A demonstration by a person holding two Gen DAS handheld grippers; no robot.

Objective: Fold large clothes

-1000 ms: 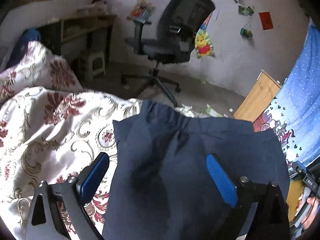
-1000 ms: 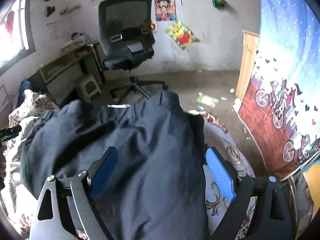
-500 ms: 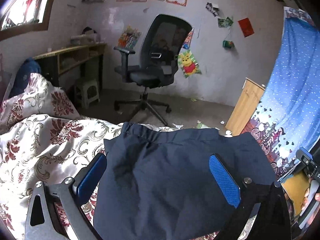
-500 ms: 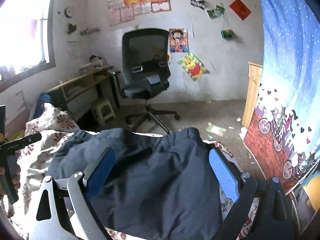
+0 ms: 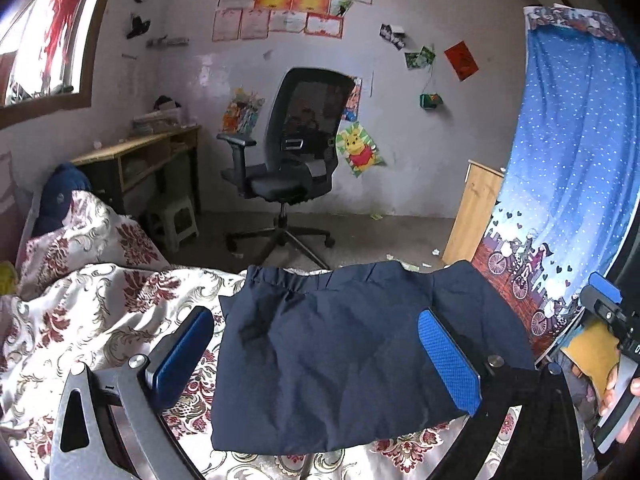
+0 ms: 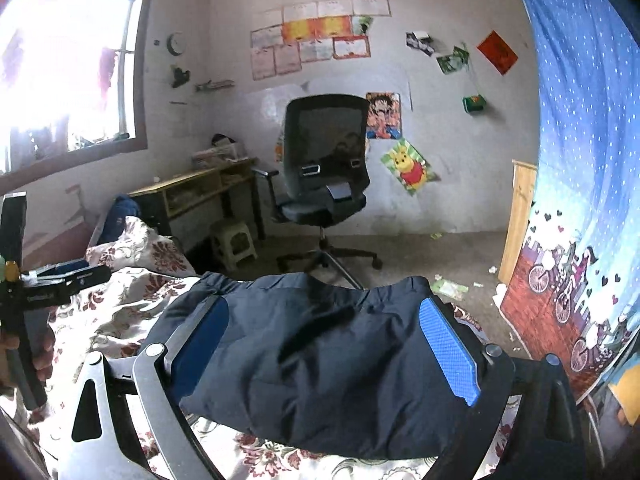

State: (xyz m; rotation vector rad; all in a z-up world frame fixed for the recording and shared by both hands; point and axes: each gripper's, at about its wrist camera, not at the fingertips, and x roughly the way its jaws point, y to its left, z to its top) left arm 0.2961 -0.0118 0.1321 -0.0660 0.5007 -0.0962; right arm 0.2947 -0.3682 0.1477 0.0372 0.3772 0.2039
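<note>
Garment: a folded navy garment (image 5: 352, 360) lies on the bed, an elastic waistband along its far edge and a rounded fold along its near edge.
Bed: a floral bedspread (image 5: 80, 320), cream with red flowers, shows to the left of the garment and in a thin strip beneath its near edge.
Left tool: the left tool (image 5: 316, 356) hangs above the garment with its blue pads spread wide; one pad sits past the garment's left edge over bedspread, the other over the garment's right part. It grips nothing.
Right tool: the right tool (image 6: 324, 354) hangs above the garment, pads spread about as wide as the garment itself, one near each side edge. It grips nothing.
Garment edges: the left edge runs straight and clean; the right side slopes off near the bed's edge.
Beyond the garment: bare floor (image 6: 420, 256) opens behind the waistband, dotted with paper scraps.
Office chair: a black mesh office chair (image 5: 292, 168) stands on that floor, well apart from the garment.
Bench: a wooden bench (image 6: 192, 192) stands against the wall, left of the chair, with a small stool (image 6: 234, 242) in front.
Right of the garment: a blue patterned curtain (image 5: 572, 184) hangs, with a wooden cabinet (image 5: 472, 212) beside it.
</note>
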